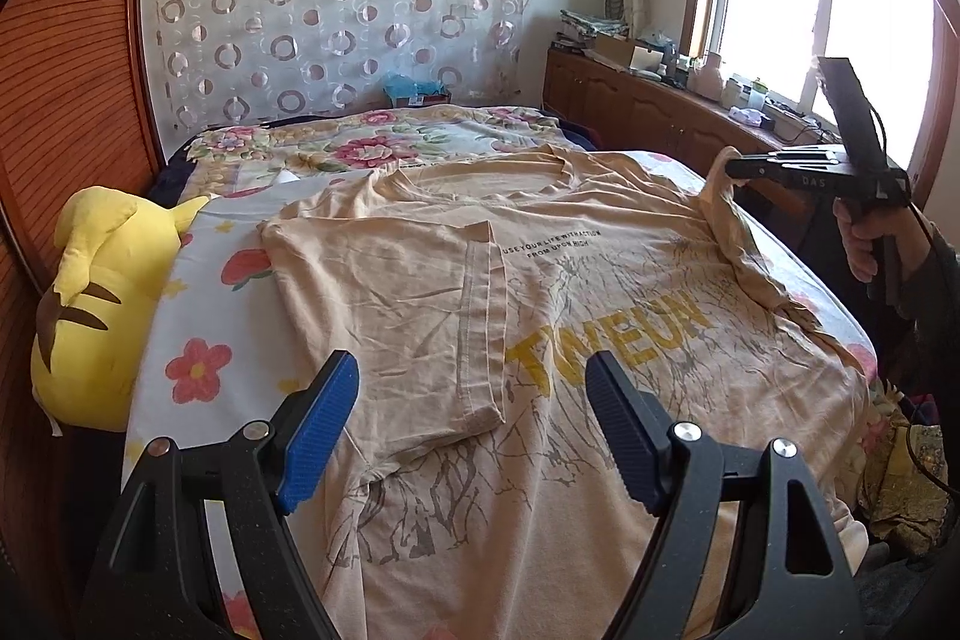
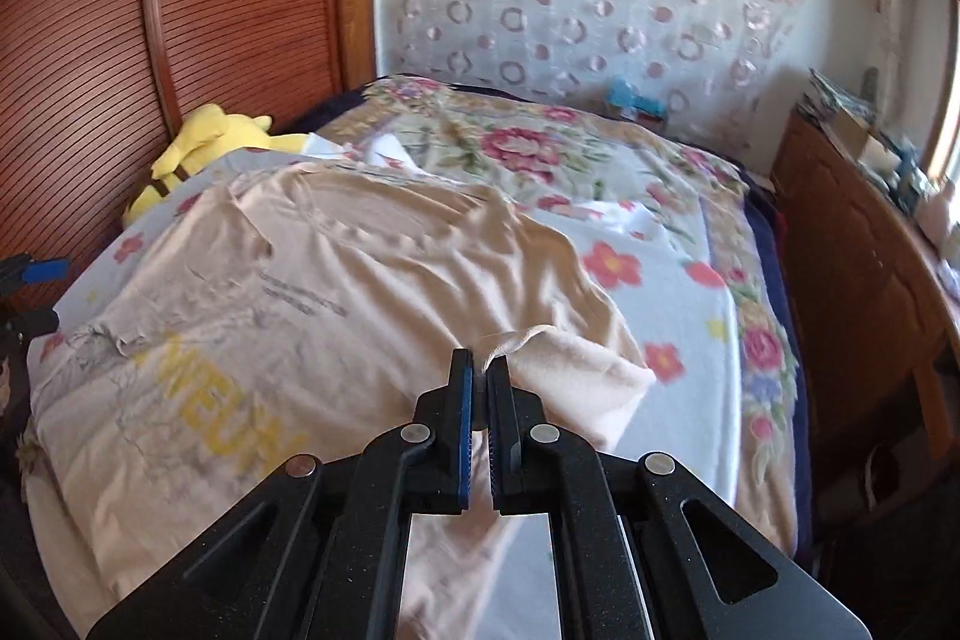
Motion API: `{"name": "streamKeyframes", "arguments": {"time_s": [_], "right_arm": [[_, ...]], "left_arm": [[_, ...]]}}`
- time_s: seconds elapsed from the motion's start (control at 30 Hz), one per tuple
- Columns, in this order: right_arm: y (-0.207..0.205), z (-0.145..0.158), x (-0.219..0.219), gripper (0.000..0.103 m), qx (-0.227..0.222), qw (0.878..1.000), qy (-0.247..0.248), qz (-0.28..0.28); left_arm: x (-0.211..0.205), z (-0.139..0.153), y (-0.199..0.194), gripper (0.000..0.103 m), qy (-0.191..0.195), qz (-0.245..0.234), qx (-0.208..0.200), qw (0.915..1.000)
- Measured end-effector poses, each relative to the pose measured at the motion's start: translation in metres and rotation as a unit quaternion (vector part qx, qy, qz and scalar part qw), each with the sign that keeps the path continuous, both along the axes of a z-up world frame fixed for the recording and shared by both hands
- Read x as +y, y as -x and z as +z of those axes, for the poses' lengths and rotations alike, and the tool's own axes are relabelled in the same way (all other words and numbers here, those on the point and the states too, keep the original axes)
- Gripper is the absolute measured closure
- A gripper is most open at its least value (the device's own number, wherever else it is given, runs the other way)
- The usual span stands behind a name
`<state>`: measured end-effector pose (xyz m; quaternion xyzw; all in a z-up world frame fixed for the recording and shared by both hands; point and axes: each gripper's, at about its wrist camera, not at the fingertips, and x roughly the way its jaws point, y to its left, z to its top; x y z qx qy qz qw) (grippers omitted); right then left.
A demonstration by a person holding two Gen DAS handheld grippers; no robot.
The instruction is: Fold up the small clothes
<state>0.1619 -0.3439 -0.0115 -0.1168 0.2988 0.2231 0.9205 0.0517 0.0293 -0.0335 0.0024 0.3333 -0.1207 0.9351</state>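
Left claw [image 1: 471, 421] nearest the lens: jaws wide apart, nothing between them, hovering over the shirt's [image 1: 600, 370] lower front. Blue pads [image 1: 318, 436] clear of the fabric.

Shirt is a beige tee, laid flat and face up on the bed [image 1: 198, 340], collar toward the far end, yellow "TWEUN" print across the chest with small dark text above it. One sleeve [image 1: 384, 316] is already folded in over the front, its hem running down just left of the print.

Right claw [image 2: 480, 370]: jaws together, clamped on the other sleeve [image 2: 522, 340], a small tuft of fabric sticking out past the tips. In the left wrist view that claw [image 1: 735, 169] sits at the right edge of the bed with the sleeve pulled up off the bed into a peak, cloth draping from it back down to the shirt body. A hand [image 1: 864, 244] grips the handle below.

Right wrist view is motion-blurred; fine detail on the print can't be read there.

Yellow plush [image 1: 96, 304] lies beside the shirt, against the wooden panel [image 1: 78, 70]. Floral blanket [image 1: 372, 142] covers the far part of the bed. Cabinet [image 1: 648, 106] with clutter runs under the window [image 1: 828, 4].
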Motion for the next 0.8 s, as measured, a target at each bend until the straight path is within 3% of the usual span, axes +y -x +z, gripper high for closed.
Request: {"name": "streamKeyframes", "arguments": {"time_s": [0.1, 0.27, 0.3, 0.4, 0.8], "right_arm": [[-0.013, 0.003, 0.025, 0.099, 0.007, 1.0, 0.0, 0.028], [-0.022, 0.005, 0.058, 0.099, -0.019, 0.999, 0.02, 0.033], [-0.023, 0.005, 0.057, 0.099, -0.023, 0.999, 0.016, 0.032], [-0.014, 0.001, 0.053, 0.086, -0.026, 0.999, -0.006, 0.037], [0.032, -0.063, 0.027, 0.076, 0.011, 0.999, 0.025, -0.017]], "left_arm": [[0.0, 0.0, 0.0, 0.024, 0.0, -0.001, 0.0, 1.0], [0.003, -0.001, 0.0, 0.024, 0.001, 0.001, 0.004, 1.0], [0.004, -0.002, 0.0, 0.024, 0.001, 0.002, 0.005, 1.0], [0.004, -0.002, 0.001, 0.024, 0.002, 0.004, 0.007, 1.0], [-0.006, -0.009, 0.002, 0.024, 0.003, -0.008, 0.012, 0.9999]]}}
